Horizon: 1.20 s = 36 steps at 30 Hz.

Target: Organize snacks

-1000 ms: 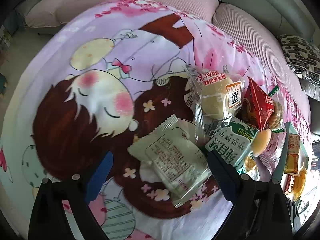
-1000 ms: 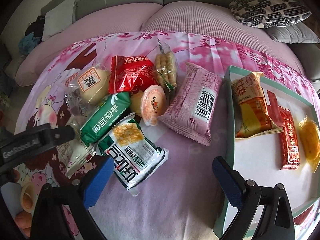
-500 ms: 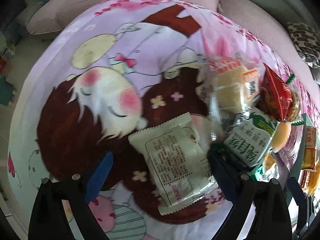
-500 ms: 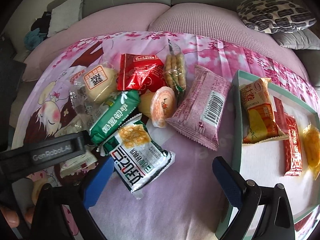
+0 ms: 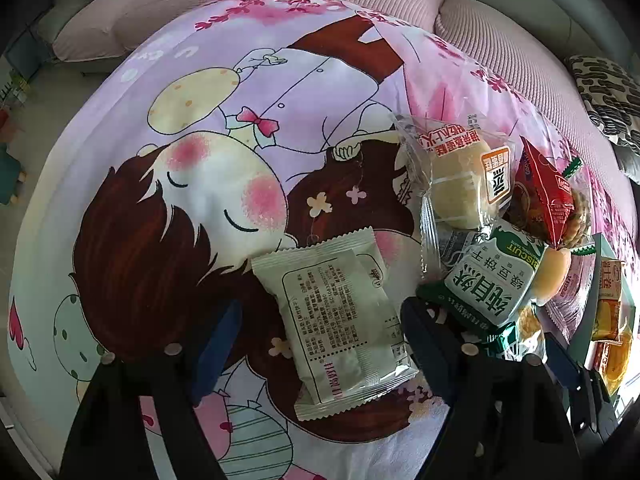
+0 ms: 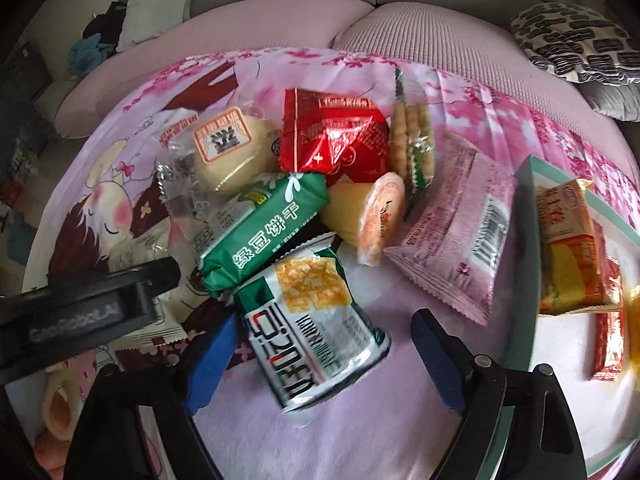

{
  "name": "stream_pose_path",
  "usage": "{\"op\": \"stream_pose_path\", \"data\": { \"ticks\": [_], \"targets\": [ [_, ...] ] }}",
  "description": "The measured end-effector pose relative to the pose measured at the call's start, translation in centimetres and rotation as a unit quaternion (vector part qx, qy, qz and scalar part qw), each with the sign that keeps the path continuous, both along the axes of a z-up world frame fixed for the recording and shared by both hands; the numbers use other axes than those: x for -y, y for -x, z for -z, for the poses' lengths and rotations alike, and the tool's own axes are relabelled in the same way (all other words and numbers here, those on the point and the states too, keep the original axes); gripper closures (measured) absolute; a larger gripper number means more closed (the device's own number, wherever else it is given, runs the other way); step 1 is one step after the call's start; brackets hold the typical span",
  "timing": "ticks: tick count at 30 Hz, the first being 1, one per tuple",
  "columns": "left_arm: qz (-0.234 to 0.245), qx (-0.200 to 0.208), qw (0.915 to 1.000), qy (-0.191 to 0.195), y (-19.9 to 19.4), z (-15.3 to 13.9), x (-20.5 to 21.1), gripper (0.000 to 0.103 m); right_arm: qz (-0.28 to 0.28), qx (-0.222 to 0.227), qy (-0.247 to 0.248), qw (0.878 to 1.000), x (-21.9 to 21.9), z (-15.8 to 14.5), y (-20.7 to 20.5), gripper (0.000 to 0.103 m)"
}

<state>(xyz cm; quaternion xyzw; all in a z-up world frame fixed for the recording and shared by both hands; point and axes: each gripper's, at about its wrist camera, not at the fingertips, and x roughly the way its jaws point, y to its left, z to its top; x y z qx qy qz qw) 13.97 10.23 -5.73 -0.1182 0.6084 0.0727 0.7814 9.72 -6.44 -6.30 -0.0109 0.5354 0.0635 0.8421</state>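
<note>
Pale-green packet lies between my left jaws on the cartoon sheet; they've just been closing, pads not yet pressing. Over to my right jaws, also narrowing around the green-and-white noodle pack, untouched. Farther right, the tray holds some snacks.

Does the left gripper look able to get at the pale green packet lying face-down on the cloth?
Probably yes. The pale green packet lies flat between the left gripper's jaws, nothing on top; the jaws have just been closing, pads not yet pressing. The green biscuit pack crowds one finger.
</note>
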Motion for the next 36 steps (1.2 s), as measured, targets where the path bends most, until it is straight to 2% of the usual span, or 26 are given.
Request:
{"op": "stream_pose_path", "data": {
  "ticks": [5,7,8,10,12,17,26,30,36],
  "targets": [
    [0.011,0.0,0.9999,-0.004,-0.4,0.2,0.7,0.021,-0.003,0.004,0.013,1.0,-0.7,0.5,-0.5,0.015],
    [0.017,-0.002,0.9998,-0.014,-0.8,0.4,1.1,0.022,-0.005,0.008,0.018,1.0,-0.9,0.5,-0.4,0.018],
    [0.02,-0.002,0.9996,-0.019,-0.8,0.4,1.3,0.022,-0.008,0.009,0.017,1.0,-1.0,0.5,-0.4,0.022],
    [0.024,0.0,0.9994,-0.024,-0.9,0.3,1.9,0.031,-0.009,0.011,0.016,1.0,-1.1,0.3,-0.2,0.028],
    [0.027,0.002,0.9993,-0.026,-1.0,0.0,2.4,0.034,-0.008,0.012,0.015,1.0,-1.2,0.3,0.1,0.035],
    [0.028,0.002,0.9992,-0.029,-1.2,-0.1,3.3,0.034,-0.001,0.009,0.004,1.0,-0.6,-0.1,0.9,0.044],
    [0.042,0.007,0.9988,-0.023,-0.5,0.0,5.2,0.034,0.008,0.005,-0.003,1.0,-0.1,-0.3,2.5,0.049],
    [0.051,0.014,0.9982,-0.027,0.6,-0.2,6.2,0.047,0.01,0.003,-0.006,1.0,0.3,-0.5,3.0,0.051],
    [0.062,0.017,0.9976,-0.024,2.1,-0.3,7.2,0.048,0.014,0.0,-0.005,1.0,0.9,-0.5,3.6,0.051]
  ]
}}
